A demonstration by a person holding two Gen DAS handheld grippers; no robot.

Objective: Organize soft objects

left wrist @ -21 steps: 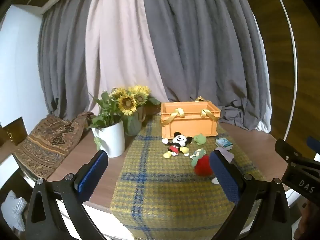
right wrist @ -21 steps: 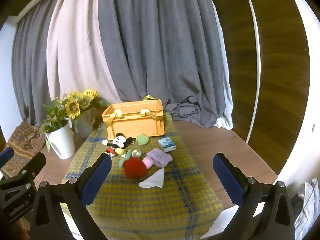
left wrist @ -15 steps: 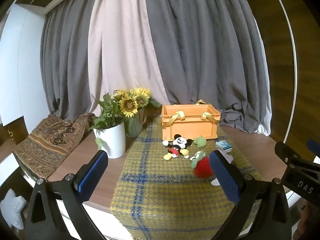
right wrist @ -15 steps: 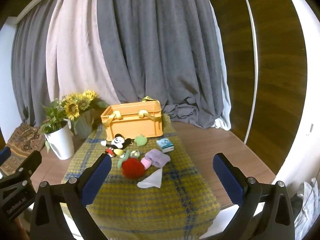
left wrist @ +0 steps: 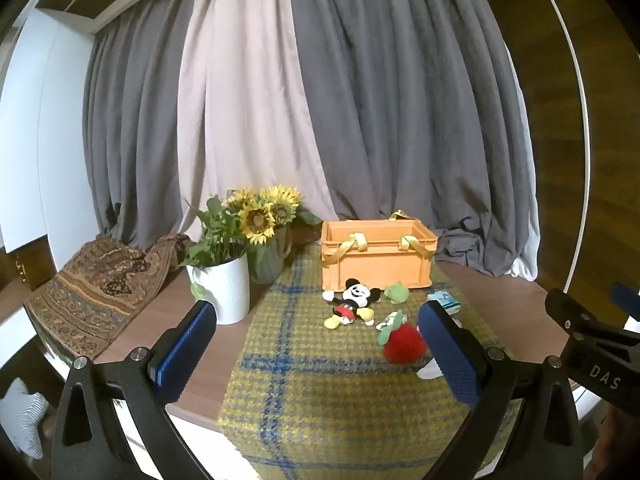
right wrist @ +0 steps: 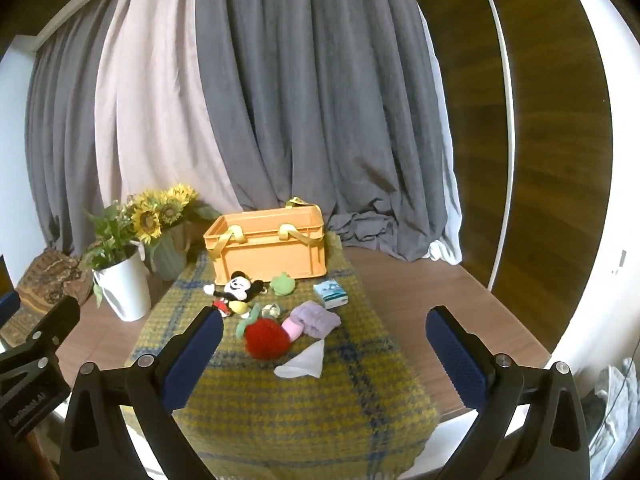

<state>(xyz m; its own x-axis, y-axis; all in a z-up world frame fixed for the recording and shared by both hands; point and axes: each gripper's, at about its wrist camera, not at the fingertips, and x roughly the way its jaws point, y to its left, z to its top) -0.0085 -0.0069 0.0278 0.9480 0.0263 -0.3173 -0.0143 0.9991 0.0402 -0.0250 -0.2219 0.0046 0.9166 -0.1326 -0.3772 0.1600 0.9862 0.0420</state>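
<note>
Both views have drifted only slightly over the last moment; nothing on the bench (right wrist: 420, 280) has moved. Left gripper (left wrist: 316, 344) and right gripper (right wrist: 324, 350) stand wide apart, empty. Soft toys, among them the mouse plush (right wrist: 238, 290) and red plush (right wrist: 266, 338), lie before the orange basket (right wrist: 272, 248). Sorting not yet begun.

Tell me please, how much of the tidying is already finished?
Nothing looks done yet. Mouse plush, red plush, purple cloth and white cloth lie on the blanket before the orange basket. Left gripper and right gripper are open, empty. All sorting remains.
</note>
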